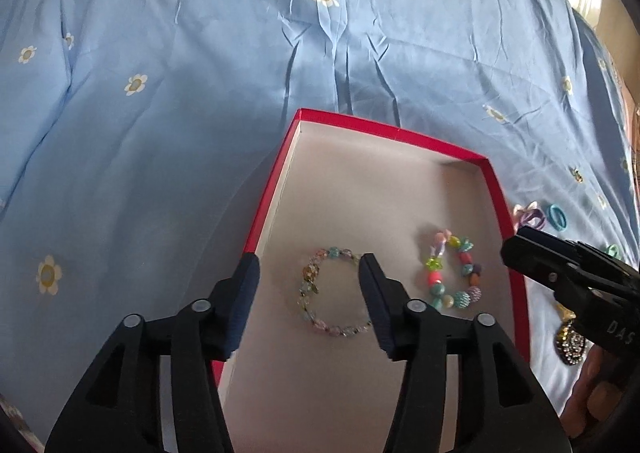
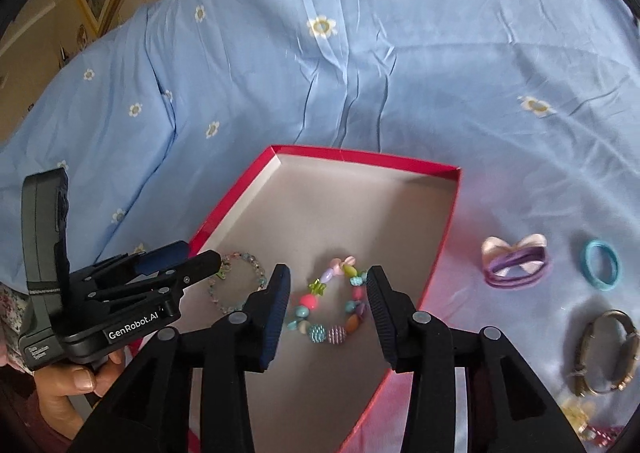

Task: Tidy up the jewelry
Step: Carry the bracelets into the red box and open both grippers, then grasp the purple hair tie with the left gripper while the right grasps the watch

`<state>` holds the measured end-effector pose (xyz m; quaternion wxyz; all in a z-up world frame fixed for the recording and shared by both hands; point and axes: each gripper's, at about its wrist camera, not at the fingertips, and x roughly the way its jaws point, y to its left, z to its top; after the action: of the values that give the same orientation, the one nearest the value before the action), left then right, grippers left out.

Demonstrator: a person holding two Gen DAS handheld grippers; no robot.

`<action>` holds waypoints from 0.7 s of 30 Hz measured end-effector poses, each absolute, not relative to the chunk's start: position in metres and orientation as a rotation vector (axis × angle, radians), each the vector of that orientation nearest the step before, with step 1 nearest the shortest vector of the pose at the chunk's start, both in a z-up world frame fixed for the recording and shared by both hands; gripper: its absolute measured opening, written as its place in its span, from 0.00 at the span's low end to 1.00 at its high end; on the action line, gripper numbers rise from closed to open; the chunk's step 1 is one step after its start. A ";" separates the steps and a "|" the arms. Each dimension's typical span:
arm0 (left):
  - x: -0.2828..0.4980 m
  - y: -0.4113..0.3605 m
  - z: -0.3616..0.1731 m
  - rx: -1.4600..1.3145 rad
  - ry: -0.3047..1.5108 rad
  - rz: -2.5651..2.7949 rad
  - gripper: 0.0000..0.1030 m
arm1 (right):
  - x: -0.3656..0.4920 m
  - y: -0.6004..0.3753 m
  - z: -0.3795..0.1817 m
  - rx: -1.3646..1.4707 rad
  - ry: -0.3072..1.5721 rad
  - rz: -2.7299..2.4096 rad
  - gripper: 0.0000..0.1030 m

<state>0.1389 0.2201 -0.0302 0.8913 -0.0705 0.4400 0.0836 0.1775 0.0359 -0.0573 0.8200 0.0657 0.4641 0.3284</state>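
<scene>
A red box [image 1: 384, 129] [image 2: 360, 156] with a pale inside lies on the blue bedsheet. In it lie a pale bead bracelet [image 1: 316, 295] [image 2: 250, 261] and a colourful bead bracelet [image 1: 454, 273] [image 2: 332, 305]. My left gripper [image 1: 308, 273] is open above the pale bracelet and holds nothing; it shows at the left of the right wrist view [image 2: 176, 257]. My right gripper [image 2: 328, 285] is open above the colourful bracelet and holds nothing; it shows at the right of the left wrist view [image 1: 516, 249].
Right of the box on the sheet lie a purple hair tie with a pink bow [image 2: 516, 257] [image 1: 530, 215], a blue hair tie [image 2: 600, 263] [image 1: 556, 217], a watch [image 2: 604, 353] and a sparkly clip [image 1: 572, 343]. A green hair tie [image 1: 612, 251] lies further right.
</scene>
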 end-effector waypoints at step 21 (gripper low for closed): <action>0.118 0.145 -0.016 -0.109 0.887 0.012 0.55 | 0.142 -0.083 -0.043 0.197 0.952 0.485 0.47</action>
<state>0.1176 0.1446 -0.0164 0.9018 -0.0527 0.4288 0.0056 0.1418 -0.0828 -0.0427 0.8560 0.0939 0.4530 0.2306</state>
